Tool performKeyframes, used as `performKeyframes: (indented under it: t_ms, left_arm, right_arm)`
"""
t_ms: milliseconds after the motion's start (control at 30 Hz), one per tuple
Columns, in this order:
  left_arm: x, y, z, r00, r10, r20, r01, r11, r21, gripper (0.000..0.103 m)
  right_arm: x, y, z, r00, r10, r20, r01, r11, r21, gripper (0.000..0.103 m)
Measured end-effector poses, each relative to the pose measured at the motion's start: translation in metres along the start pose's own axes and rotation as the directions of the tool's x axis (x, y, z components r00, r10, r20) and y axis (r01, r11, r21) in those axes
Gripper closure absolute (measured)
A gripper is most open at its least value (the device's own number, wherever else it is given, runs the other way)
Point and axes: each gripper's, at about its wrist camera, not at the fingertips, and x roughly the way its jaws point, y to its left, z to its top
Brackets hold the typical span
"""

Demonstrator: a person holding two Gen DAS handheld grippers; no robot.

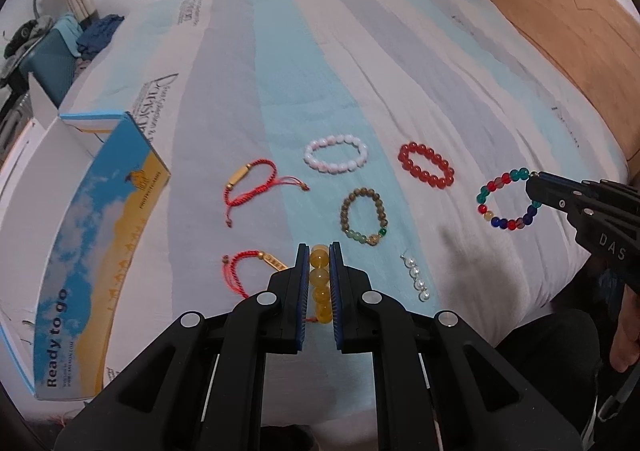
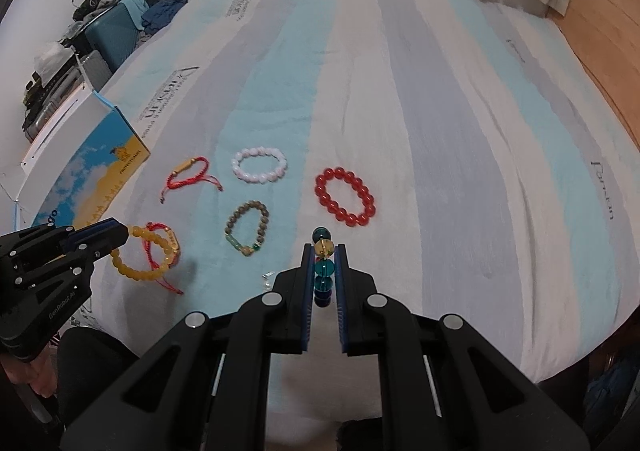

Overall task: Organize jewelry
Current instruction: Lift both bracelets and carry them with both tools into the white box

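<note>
Left wrist view: the left gripper (image 1: pixel 319 251) has its jaws pinched on a yellow bead bracelet (image 1: pixel 320 283), whose beads run in a line between the blue pads, lifted off the striped bedspread (image 1: pixel 400 71). Far right, the right gripper (image 1: pixel 534 185) is clamped on a multicoloured bead bracelet (image 1: pixel 506 199), which hangs as a loop from its tip. On the bedspread lie a white bead bracelet (image 1: pixel 336 158), a red bead bracelet (image 1: pixel 426 170), a brown bead bracelet (image 1: pixel 362 216), a red cord bracelet with a gold tube (image 1: pixel 250 187), a second red cord bracelet (image 1: pixel 248 271) just left of the jaws, and a pearl earring (image 1: pixel 416 278). At left stands an open blue-and-yellow box (image 1: pixel 100 235); the little of its white inside that shows holds nothing visible.

Right wrist view: the right gripper (image 2: pixel 324 247) pinches the multicoloured bead bracelet (image 2: pixel 323 263). At left, the left gripper (image 2: pixel 122 235) holds the yellow bead bracelet (image 2: pixel 140 255) as a dangling loop over the second red cord bracelet (image 2: pixel 168 247). The box (image 2: pixel 92 155) sits behind it, its inside unseen.
</note>
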Motion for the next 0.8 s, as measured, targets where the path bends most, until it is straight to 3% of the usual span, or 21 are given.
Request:
performKeyframes:
  t_ms: [800]
  left_arm:
    - [-0.081,0.08,0.012,0.988,0.101,0.118,-0.089,0.99,-0.106,0.094]
  right_arm:
    - [-0.054,0.113,0.046,0.991,0.061,0.116,-0.044,0.988,-0.146,0.094]
